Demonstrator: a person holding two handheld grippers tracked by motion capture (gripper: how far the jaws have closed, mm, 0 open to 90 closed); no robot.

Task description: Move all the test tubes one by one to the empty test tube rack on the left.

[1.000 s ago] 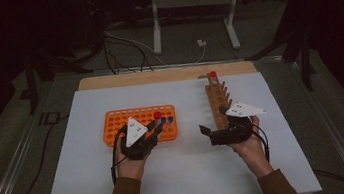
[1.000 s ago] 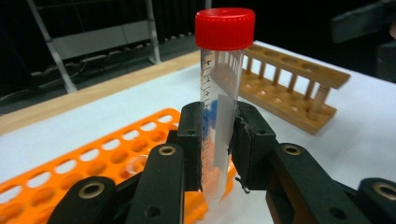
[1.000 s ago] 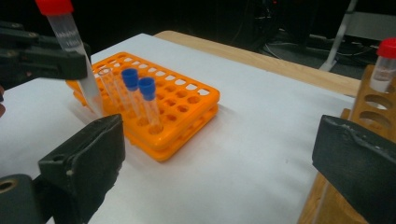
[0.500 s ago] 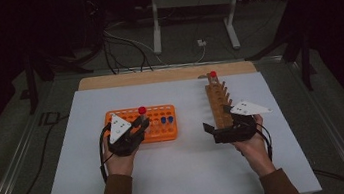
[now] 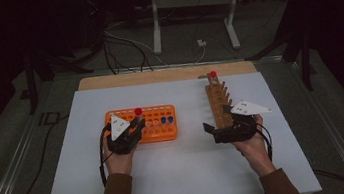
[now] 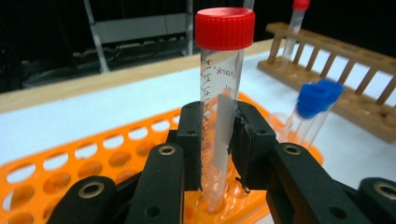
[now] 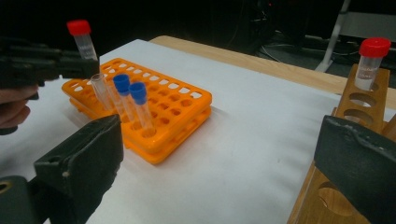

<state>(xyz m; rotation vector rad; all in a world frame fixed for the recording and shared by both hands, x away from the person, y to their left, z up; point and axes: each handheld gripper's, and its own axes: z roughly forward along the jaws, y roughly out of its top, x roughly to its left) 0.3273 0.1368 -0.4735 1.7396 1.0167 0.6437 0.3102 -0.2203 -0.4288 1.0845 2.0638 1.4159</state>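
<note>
Red-capped tube (image 6: 219, 107) has travelled leftward over the orange rack (image 5: 161, 128), clamped in the left gripper (image 5: 131, 130). Right gripper (image 5: 216, 121) stays put, jaws apart.

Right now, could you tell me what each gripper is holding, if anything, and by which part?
The left gripper is shut on the red-capped tube, clamping its clear body below the cap, over the orange rack. The right gripper is open and holds nothing.

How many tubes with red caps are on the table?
2. One tube is gripped upright in the left claw, its tip in the orange rack. The other stands at the wooden rack's far end. None looks hidden.
</note>
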